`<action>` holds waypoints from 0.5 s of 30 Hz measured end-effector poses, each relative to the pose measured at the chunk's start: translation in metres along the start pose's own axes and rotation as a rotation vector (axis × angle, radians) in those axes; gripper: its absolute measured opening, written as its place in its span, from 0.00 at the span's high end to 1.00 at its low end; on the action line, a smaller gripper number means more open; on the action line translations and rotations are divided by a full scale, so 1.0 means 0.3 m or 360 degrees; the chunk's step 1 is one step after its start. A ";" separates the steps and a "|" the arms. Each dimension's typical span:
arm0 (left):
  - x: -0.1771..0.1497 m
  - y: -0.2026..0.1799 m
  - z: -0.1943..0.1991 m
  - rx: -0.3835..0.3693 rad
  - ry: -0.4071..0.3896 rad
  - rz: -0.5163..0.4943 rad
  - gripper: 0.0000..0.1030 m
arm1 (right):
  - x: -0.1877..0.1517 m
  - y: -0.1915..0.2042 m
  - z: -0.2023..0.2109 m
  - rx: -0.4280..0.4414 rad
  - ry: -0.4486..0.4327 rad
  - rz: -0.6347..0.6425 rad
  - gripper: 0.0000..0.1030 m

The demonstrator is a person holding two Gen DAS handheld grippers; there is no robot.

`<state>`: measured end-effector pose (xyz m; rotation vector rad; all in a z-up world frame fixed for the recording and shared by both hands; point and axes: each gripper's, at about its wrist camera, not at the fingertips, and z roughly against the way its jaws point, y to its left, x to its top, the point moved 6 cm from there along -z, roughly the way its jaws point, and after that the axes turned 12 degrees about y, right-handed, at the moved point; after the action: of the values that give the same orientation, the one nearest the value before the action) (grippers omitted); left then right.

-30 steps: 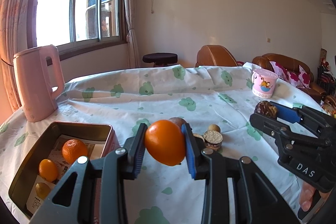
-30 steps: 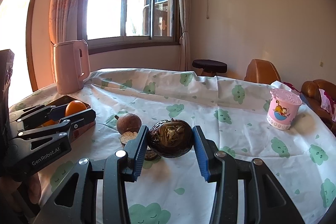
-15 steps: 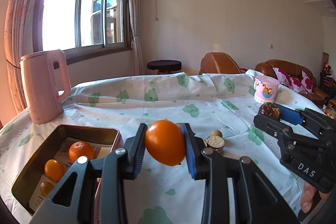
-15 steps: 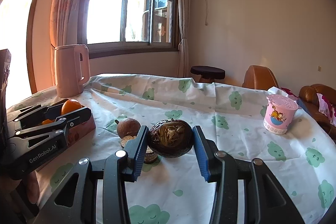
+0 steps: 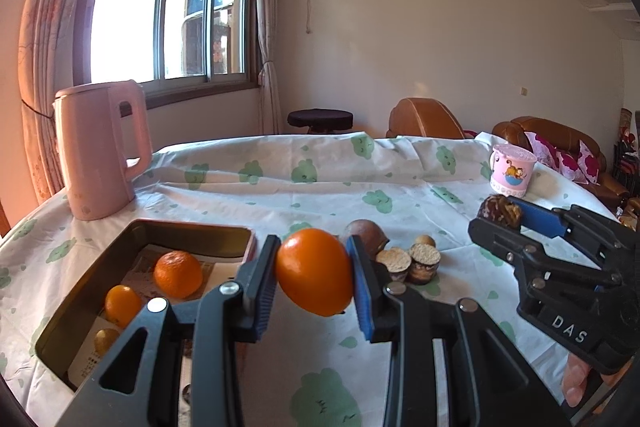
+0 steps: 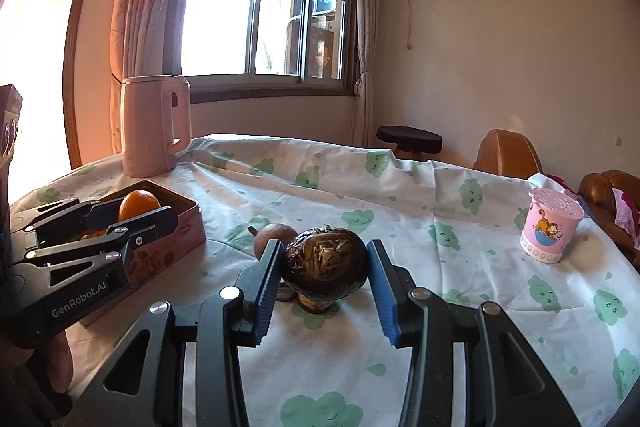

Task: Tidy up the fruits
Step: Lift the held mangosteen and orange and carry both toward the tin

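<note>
Left gripper [image 5: 314, 281] clamped on orange fruit [image 5: 314, 273] — held just right of the tin [image 5: 192, 229], near the desk's left edge. Right gripper [image 6: 323, 273] clamped on dark wrinkled fruit [image 6: 324, 265]. Judgement: carry the orange fruit over the tin's rim, lower among the fruit inside — then release, no drop.

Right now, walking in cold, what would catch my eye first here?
Probably the bright orange clamped in the left gripper, held beside an open tin that already has citrus in it. Next, the dark wrinkled fruit pinched in the right gripper above the cloud-print tablecloth.
</note>
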<state>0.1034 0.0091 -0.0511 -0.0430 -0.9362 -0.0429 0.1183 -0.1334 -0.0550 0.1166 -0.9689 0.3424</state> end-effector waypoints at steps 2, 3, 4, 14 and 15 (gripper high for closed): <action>-0.006 0.029 0.013 0.0006 0.0003 0.0020 0.66 | 0.009 0.036 -0.005 0.0033 0.0006 0.0019 0.57; -0.011 0.047 0.021 0.0022 0.0003 0.0028 0.66 | 0.013 0.055 -0.006 0.0047 0.0010 0.0030 0.57; -0.014 0.060 0.028 0.0033 0.0002 0.0032 0.66 | 0.017 0.075 -0.006 0.0061 0.0012 0.0041 0.56; -0.047 0.223 0.074 0.0108 0.0036 0.0117 0.66 | 0.070 0.278 -0.005 0.0220 0.0025 0.0154 0.56; -0.049 0.236 0.074 0.0111 0.0042 0.0125 0.66 | 0.074 0.296 -0.007 0.0228 0.0027 0.0169 0.56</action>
<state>0.0807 0.0813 -0.0511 -0.0143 -0.9085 0.0617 0.1014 -0.0441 -0.0427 0.1928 -0.9355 0.5096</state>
